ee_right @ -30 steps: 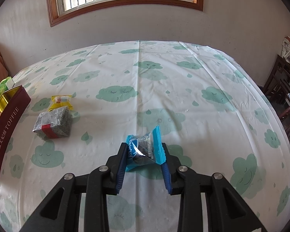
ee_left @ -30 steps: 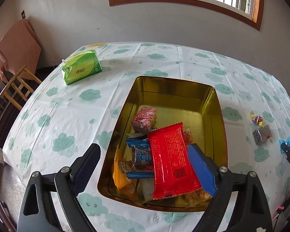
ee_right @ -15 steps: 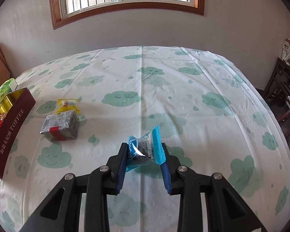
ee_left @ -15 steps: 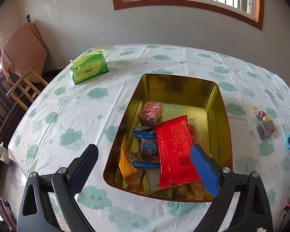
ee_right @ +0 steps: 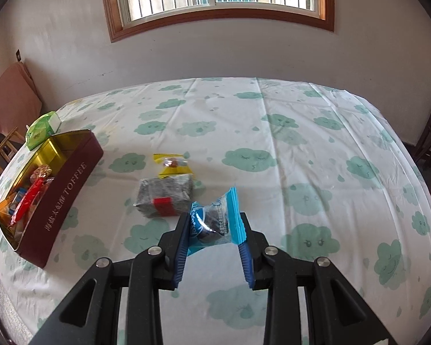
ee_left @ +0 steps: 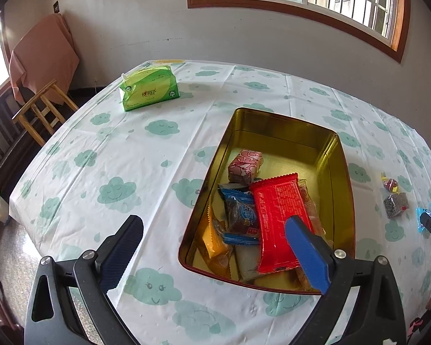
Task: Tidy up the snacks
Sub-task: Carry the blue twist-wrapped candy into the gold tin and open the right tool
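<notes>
Blue packet point(ee_right: 215, 222) lifted nearer tin point(ee_right: 63, 192), between jaws

Left wrist: high over tin point(ee_left: 340, 169); right wrist: low; both share tin.

Ahead of the right gripper point(ee_right: 214, 234), pinched between its fingers and raised off the tablecloth point(ee_right: 301, 149), sits a wrapped snack point(ee_right: 215, 218). Just beyond it and slightly to its left lies a block-shaped packet point(ee_right: 165, 197), with a small candy point(ee_right: 173, 164) touching that packet's far side. Further left stands the tin point(ee_right: 63, 198), and behind the tin's far end a tissue pack point(ee_right: 41, 129). The left gripper point(ee_left: 215, 238) hangs spread over the tin's point(ee_left: 342, 172) near end, straddling its left wall. Inside, a long packet point(ee_left: 275, 218) lies atop the pile, a wrapped biscuit point(ee_left: 240, 215) to its left, and a square sweet point(ee_left: 245, 165) beyond them.
</notes>
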Motion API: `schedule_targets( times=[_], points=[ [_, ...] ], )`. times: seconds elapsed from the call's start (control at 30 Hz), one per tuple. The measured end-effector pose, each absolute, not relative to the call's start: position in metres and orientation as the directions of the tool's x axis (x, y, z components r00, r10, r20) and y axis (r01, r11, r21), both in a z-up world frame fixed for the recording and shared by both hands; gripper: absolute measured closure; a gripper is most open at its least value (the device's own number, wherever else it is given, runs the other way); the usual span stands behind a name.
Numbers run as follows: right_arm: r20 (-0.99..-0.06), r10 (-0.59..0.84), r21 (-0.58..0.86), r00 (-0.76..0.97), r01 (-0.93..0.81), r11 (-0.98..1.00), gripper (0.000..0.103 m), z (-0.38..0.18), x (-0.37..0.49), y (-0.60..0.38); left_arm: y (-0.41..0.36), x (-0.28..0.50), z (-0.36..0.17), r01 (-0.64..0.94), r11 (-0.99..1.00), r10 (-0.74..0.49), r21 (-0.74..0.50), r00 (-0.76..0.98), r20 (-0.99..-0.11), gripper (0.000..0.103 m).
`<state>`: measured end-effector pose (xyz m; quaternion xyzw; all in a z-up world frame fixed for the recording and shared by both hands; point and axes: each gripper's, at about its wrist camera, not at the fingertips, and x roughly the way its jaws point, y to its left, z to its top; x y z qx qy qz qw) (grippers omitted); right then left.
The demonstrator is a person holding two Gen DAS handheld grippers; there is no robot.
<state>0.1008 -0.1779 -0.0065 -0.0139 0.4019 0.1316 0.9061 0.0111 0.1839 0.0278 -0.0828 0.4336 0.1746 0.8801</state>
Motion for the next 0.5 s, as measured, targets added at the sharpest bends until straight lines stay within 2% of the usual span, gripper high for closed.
schedule_targets(
  times=[0.5],
  points=[
    [-0.706,0.459,0.111,0.539,-0.556,0.824,0.071,0.02,0.071,-0.033,0.237,-0.017,0.021,-0.486,0.874,0.281,-0.012,0.524,-0.804,0.003]
  ],
)
